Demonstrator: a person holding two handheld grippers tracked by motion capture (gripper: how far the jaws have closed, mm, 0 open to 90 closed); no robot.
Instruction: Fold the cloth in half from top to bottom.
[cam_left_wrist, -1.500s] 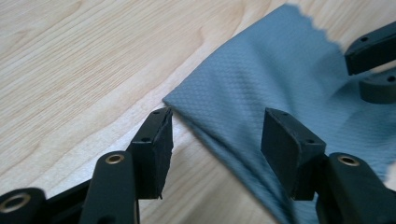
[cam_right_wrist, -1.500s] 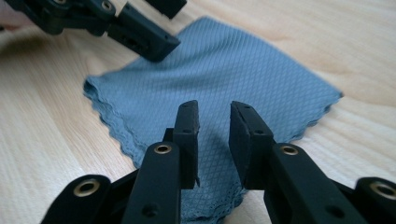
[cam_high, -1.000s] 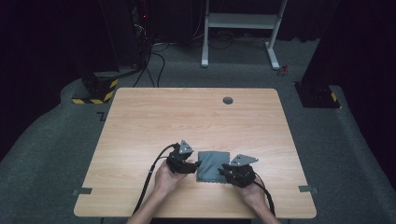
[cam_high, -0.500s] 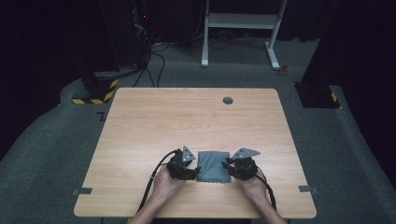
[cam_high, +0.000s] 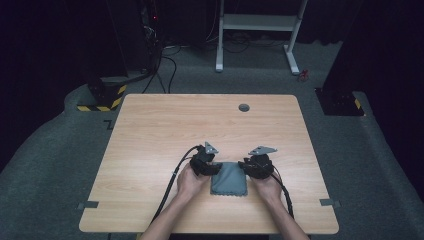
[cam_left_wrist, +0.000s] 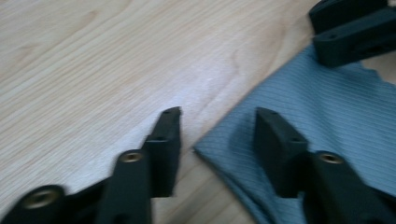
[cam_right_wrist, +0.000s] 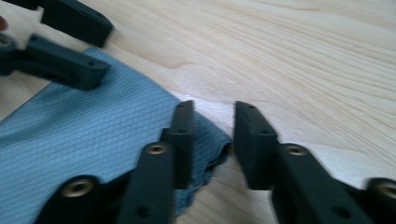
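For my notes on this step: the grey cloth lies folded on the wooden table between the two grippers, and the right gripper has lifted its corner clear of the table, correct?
Not quite. The cloth lies flat; the right gripper merely straddles its corner with open jaws, lifting nothing, as the right gripper view shows. The rest stands.

The table (cam_high: 210, 130) is evenly lit from overhead, while the floor and room around it fall into deep darkness. On the table a pale sheen lies just beyond the grey cloth (cam_left_wrist: 327, 130) in both gripper views. Both gripper views are soft, with the near jaws blurred at the bottom.
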